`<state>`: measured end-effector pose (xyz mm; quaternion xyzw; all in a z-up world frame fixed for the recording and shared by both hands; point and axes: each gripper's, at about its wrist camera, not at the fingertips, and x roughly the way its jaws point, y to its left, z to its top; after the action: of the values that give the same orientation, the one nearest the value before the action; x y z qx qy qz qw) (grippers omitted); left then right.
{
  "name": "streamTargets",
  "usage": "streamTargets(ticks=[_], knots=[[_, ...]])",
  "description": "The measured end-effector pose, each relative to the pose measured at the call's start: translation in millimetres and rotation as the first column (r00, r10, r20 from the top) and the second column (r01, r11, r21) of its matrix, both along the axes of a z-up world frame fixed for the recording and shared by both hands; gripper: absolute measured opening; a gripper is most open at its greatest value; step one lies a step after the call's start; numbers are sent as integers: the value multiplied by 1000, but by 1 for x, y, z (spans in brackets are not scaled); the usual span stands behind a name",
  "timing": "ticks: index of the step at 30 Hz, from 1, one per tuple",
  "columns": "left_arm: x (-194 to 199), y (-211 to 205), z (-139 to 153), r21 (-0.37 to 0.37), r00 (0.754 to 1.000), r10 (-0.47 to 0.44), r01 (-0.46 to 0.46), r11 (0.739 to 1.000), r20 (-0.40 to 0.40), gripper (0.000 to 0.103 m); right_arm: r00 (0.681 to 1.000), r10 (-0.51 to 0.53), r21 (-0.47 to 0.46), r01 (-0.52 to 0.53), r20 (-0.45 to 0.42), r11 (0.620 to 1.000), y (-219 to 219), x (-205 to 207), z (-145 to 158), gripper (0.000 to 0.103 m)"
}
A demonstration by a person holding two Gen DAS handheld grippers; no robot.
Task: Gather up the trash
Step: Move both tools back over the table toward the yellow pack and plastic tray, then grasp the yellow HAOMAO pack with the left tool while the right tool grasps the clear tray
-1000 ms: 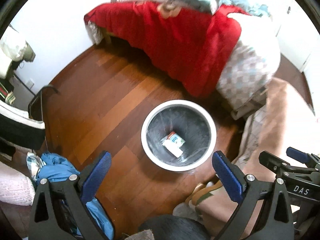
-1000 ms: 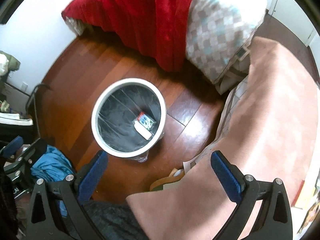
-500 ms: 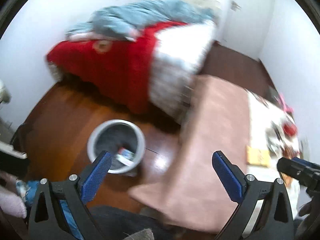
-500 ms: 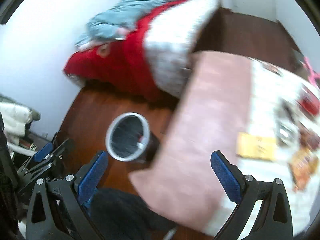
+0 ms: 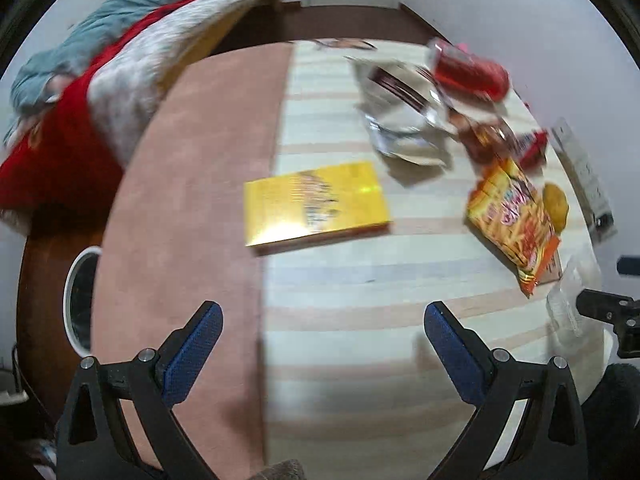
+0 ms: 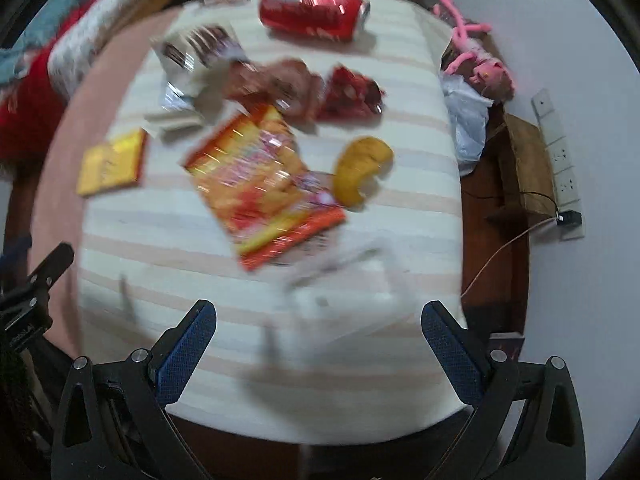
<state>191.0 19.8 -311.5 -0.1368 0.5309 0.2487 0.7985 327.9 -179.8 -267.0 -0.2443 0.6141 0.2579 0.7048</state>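
Trash lies spread on the striped cloth [image 6: 132, 224] of a low table: a red can [image 6: 312, 10] on its side at the far edge, a silver wrapper [image 6: 192, 64], a brown wrapper [image 6: 276, 84] and a red wrapper [image 6: 352, 94] just beside it, an orange snack bag [image 6: 260, 180] in the middle, a yellow box [image 6: 112, 162] to the left, and a fried snack [image 6: 360, 166] near the bag. Only the right wrist view shows the pink toy [image 6: 476, 60], the plastic bag [image 6: 468, 120] and the wall sockets [image 6: 556, 160] with a cable, all beyond the right side of the table. Only the left wrist view shows the bin [image 5: 78, 300] on the floor, half hidden behind the pink cloth [image 5: 192, 168], and the bed [image 5: 100, 60] behind. The left gripper [image 5: 320, 340] is spread wide and holds nothing, above the near edge of the table. The right gripper [image 6: 318, 338] is also spread wide and empty; under it lies something pale, perhaps clear plastic [image 6: 340, 280], but the blur is too strong to be sure.
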Motion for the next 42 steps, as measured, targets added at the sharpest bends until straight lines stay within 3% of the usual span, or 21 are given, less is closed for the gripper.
streamTargets(ticks=[6,9,12,14,18,21,26,27,29,35,40,42], knots=[[17,-3,-6,25,997,-64,65,998,-42,103,988,126,-11,-127,-85,992,9,13,-29,103],[16,7,-5,45,991,-116,118,992,-62,103,987,140,-58,-145,-83,988,12,17,-41,103],[24,18,-7,89,977,-185,194,977,-104,103,990,106,-42,-110,-92,993,11,19,-44,100],[29,26,-9,119,961,-239,255,959,-138,103,991,85,-7,-86,-99,996,10,19,-40,87],[45,41,-14,122,926,-328,353,928,-187,103,979,39,95,-20,-201,995,13,18,-32,87],[54,48,-20,83,892,-400,424,902,-212,103,960,22,168,26,-278,985,14,18,-18,92],[69,39,-35,-20,810,-535,547,837,-239,102,978,-12,162,47,-210,986,11,27,4,94],[70,37,-36,-20,802,-546,558,830,-241,102,981,-24,144,52,-194,988,10,30,5,94],[74,35,-34,-28,794,-567,576,817,-221,91,984,-42,121,63,-172,991,3,33,4,94],[81,23,-20,-18,799,-572,580,815,-184,54,985,-80,87,94,-156,992,-6,46,-7,100],[69,12,-11,-48,862,-489,487,872,-131,51,986,-101,69,111,-133,991,-7,43,-14,102],[68,9,-7,-20,863,-488,490,872,-132,52,988,-92,57,100,-122,993,-7,41,-17,103]])
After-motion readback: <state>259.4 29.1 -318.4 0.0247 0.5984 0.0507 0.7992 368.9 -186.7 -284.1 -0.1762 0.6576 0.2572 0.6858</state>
